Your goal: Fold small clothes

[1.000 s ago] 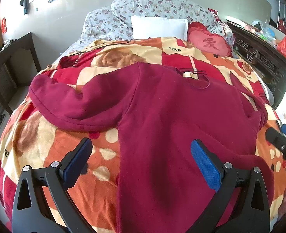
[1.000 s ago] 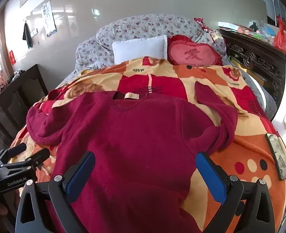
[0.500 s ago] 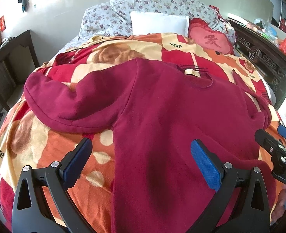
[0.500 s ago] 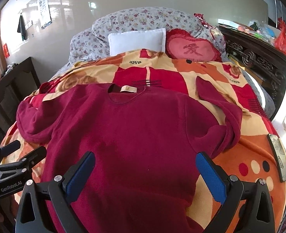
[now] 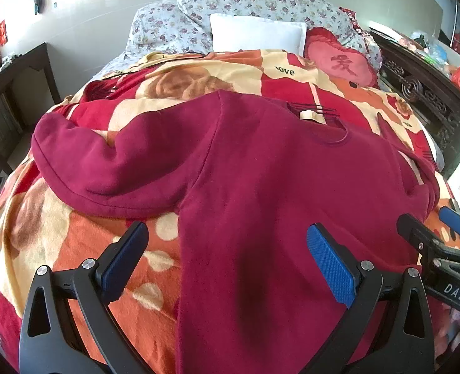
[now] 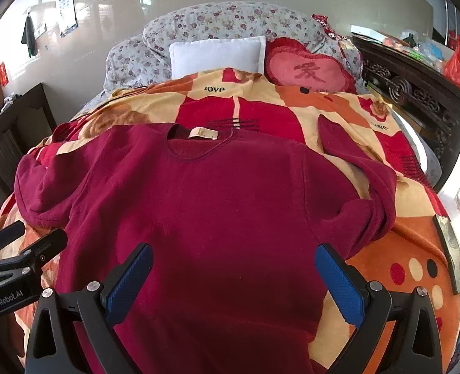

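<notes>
Maroon fleece sweatshirt (image 6: 217,205) is laid out flat, front side up, on an orange and red patterned blanket (image 6: 395,258) covering the bed, neckline with its tan label (image 6: 202,133) pointing toward the pillows. So the garment is spread but, as far as I can tell, no fold has been made yet. Body is fairly smooth. Both sleeves are the messy bit: the one on the left side (image 5: 111,162) is flopped out sideways with a bunched, rounded end, and the one on the right (image 6: 370,180) is doubled back on itself in a crooked loop.

Left gripper (image 5: 226,258) is hovering over the lower left edge of the body, jaws spread wide, nothing between the blue pads. Right gripper (image 6: 234,277) is the same deal over the lower middle of the body, wide open and gripping nothing. Each one shows up at the edge of the other's camera, so they're sitting side by side near the hem end.

My read: this is basically the starting line. Everything's left to do: sleeves need bringing in over the body, then sides or hem folded up. That looped right sleeve probably wants straightening first or the fold will come out lumpy. Thick fleece, so I'd expect it to hold a fold okay but bulk up fast.

There's also a flat dark object (image 6: 451,252) near the right edge of the bed, can't tell what it is.
</notes>
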A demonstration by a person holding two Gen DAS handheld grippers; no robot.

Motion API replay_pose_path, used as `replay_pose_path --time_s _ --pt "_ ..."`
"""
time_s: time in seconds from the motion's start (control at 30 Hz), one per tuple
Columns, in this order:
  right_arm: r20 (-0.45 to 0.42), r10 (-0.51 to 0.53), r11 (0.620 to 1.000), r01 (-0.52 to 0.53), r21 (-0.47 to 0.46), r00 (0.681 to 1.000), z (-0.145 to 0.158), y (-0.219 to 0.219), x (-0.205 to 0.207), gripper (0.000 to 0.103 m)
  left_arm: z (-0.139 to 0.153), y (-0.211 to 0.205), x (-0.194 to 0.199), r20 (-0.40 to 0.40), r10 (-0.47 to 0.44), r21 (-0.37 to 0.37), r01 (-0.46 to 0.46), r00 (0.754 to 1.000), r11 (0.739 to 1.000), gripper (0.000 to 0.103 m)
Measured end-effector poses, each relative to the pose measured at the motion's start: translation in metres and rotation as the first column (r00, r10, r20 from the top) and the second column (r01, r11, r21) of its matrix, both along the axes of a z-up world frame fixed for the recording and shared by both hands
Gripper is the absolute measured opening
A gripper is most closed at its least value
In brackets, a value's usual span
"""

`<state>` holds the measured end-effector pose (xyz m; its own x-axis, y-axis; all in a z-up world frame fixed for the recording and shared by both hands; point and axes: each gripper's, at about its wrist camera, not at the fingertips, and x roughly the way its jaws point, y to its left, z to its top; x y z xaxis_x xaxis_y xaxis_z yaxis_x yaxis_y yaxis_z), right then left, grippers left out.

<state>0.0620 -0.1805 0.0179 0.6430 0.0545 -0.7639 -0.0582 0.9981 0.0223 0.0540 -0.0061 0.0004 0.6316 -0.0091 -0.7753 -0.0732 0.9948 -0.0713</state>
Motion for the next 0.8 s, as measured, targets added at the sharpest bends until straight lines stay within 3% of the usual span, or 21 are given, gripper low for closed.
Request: replay_pose_path --time_s 0.8 --pt "-0.043 0.023 0.999 -0.022 0.027 0.999 -0.015 0.022 0.022 0.103 -0.013 0.023 0.013 -0.018 0.046 -0.001 -0.046 0.999 0.999 0.102"
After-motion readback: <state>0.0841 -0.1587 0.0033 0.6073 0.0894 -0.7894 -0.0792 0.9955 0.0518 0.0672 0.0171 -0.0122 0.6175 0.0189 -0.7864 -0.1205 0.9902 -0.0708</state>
